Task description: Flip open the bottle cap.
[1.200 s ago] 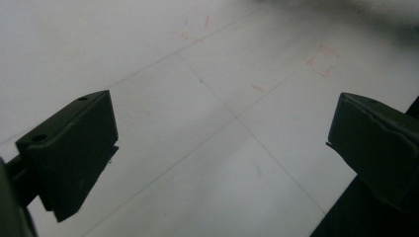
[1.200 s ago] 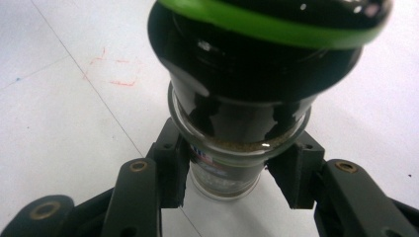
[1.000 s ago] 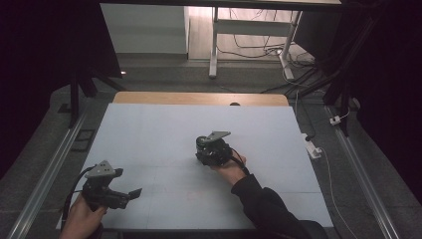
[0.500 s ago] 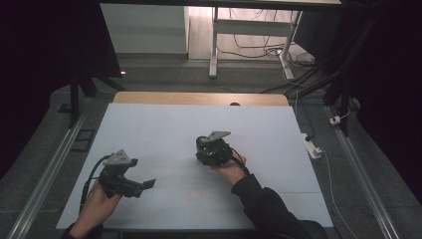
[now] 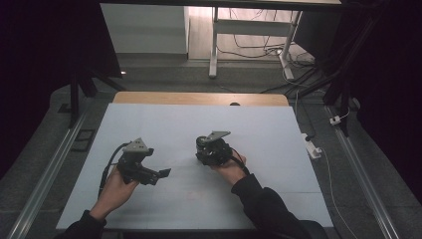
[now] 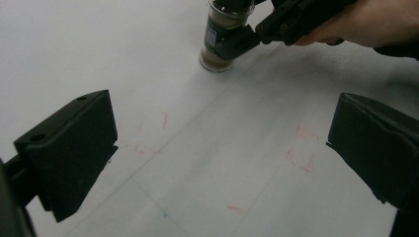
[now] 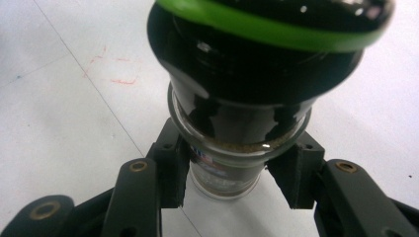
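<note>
We see the right gripper [image 7: 230, 185] clamped on the spice jar [image 7: 225, 170] mid-frame; left gripper [image 6: 222, 163] w/ jaws wide apart, nothing between, lower left.

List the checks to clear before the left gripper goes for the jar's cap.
1. Right gripper shut on the jar: ok, pads press the glass on both sides.
2. Jar upright on the table: ok, its base rests on the white sheet.
3. Left gripper open: ok, jaws stand wide with nothing between them.
4. Path from left gripper to jar free: ok, bare sheet lies between.
5. Cap seated on the jar: ok, black with a green ring.
6. Cap tightness: cannot tell.
</note>
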Demonstrator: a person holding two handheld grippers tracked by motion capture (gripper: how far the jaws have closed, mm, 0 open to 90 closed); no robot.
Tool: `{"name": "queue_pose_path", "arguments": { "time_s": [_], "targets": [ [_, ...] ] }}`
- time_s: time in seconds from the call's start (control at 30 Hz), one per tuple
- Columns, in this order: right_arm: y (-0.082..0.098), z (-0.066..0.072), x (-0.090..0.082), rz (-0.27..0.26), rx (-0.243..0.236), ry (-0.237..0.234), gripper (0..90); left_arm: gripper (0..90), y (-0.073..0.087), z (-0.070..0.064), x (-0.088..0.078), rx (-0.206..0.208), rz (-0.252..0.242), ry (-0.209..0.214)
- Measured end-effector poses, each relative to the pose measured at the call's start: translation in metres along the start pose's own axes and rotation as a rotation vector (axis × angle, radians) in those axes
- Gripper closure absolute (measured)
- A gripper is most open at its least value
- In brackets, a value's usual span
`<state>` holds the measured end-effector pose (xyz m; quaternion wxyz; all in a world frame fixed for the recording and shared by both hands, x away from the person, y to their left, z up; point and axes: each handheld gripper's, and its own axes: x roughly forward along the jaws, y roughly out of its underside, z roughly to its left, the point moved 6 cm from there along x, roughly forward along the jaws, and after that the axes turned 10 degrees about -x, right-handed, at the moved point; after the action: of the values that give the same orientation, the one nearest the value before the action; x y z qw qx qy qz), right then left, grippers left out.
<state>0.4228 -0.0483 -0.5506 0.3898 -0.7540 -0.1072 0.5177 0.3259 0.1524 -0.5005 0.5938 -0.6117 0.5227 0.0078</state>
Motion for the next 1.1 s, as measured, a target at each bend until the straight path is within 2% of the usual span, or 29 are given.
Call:
{"name": "queue_pose_path", "arguments": {
  "time_s": [0.27, 0.57, 0.7, 0.97, 1.07, 1.1],
  "targets": [
    [0.000, 0.000, 0.000, 0.001, -0.002, 0.000, 52.4, 0.0, -0.020, 0.000, 0.021, 0.046, 0.006, -0.003],
    [0.000, 0.000, 0.000, 0.002, -0.001, -0.001, 52.4, 0.6, -0.037, -0.006, 0.041, 0.105, 0.016, 0.032],
    [0.000, 0.000, 0.000, 0.002, -0.004, 0.000, 52.4, 0.4, -0.044, -0.007, 0.050, 0.109, 0.017, 0.050],
    [0.000, 0.000, 0.000, 0.000, -0.002, 0.000, 52.4, 0.5, -0.053, -0.006, 0.067, 0.120, 0.030, 0.059],
    [0.000, 0.000, 0.000, 0.000, -0.001, -0.001, 52.4, 3.4, -0.056, -0.006, 0.073, 0.133, 0.038, 0.055],
    [0.000, 0.000, 0.000, 0.000, -0.001, -0.001, 52.4, 4.7, -0.057, -0.006, 0.077, 0.153, 0.044, 0.046]
  ]
}}
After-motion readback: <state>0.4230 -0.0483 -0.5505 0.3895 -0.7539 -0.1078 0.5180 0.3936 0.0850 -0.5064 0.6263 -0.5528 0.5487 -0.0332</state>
